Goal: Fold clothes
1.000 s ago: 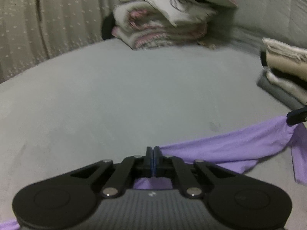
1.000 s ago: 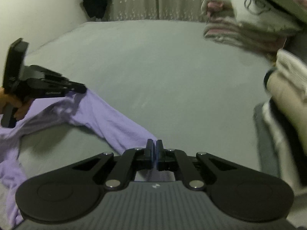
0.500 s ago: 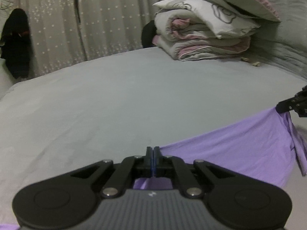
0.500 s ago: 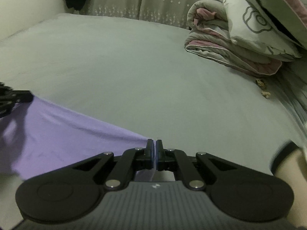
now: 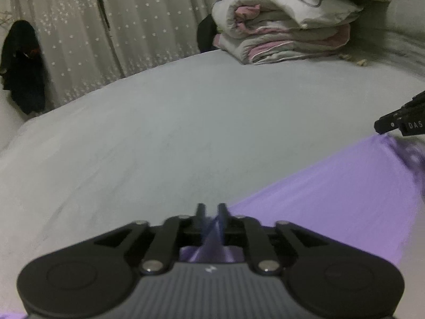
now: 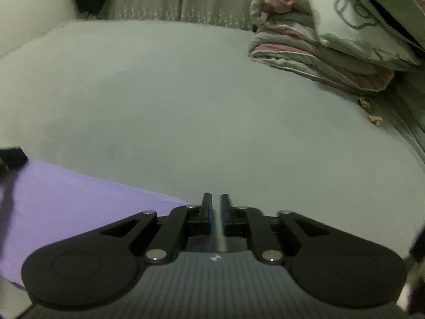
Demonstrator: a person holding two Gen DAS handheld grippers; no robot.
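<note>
A purple garment point(image 5: 332, 186) lies stretched flat on the grey bed point(image 5: 186, 133), spanning from one gripper to the other. My left gripper point(image 5: 211, 210) has its jaws slightly parted, with a fold of the purple cloth still lying in the gap. My right gripper point(image 6: 215, 202) is also parted by a narrow gap, at the far corner of the purple garment point(image 6: 66, 199). Each gripper shows at the edge of the other's view: the right gripper point(image 5: 398, 125) at the right, the left gripper point(image 6: 10, 156) at the left.
A stack of folded quilts and a pillow point(image 5: 287, 32) sits at the far end of the bed, also seen as the quilt stack point(image 6: 318, 40). Dotted curtains point(image 5: 119, 26) hang behind. A dark garment point(image 5: 21, 66) hangs at the far left.
Both grippers went from shut to slightly parted. The purple garment, first a twisted strip held up between them, now lies spread flat on the bed.
</note>
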